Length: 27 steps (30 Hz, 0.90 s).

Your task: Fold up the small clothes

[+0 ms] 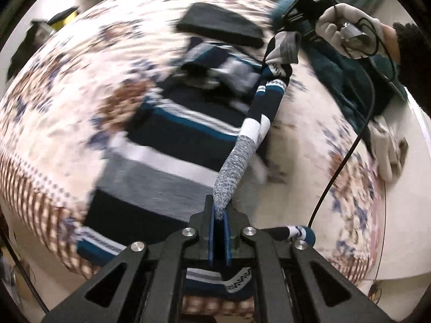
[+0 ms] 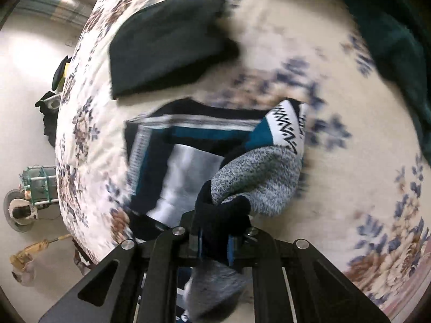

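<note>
Floral bedspread (image 2: pixel 336 161) in cream, blue and brown across a wide bed. Pale floor (image 2: pixel 29 62) to the left of the bed, bright with daylight. Small wheeled cart (image 2: pixel 35 191) beside the bed, clutter around.

Soft even daylight, heavy motion blur across both views, fisheye bending, dark corners.

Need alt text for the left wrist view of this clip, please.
The left gripper is shut on the grey end of a striped sweater, a twisted edge of it stretched up to a gloved hand holding the right gripper at top right. The rest lies on a floral bedspread, with a dark folded garment beyond.
</note>
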Each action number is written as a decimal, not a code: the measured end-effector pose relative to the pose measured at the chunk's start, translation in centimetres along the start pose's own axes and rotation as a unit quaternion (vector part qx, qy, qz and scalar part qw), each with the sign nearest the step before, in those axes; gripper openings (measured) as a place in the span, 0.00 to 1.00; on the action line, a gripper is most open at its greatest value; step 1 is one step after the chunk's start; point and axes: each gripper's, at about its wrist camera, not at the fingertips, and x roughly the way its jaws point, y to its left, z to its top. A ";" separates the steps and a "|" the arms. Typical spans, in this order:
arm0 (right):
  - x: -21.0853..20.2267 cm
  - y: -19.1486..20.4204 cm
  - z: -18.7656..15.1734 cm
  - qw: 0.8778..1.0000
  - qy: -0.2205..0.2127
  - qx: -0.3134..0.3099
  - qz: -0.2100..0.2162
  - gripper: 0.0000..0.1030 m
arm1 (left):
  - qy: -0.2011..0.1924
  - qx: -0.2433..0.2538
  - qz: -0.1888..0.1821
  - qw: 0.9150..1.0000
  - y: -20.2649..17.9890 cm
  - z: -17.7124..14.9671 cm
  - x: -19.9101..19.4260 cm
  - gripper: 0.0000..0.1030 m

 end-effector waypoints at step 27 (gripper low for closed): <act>10.8 17.9 -9.4 0.996 0.063 -0.061 -0.014 0.79 | 0.136 -0.207 -0.112 0.962 25.2 -2.4 7.1 0.54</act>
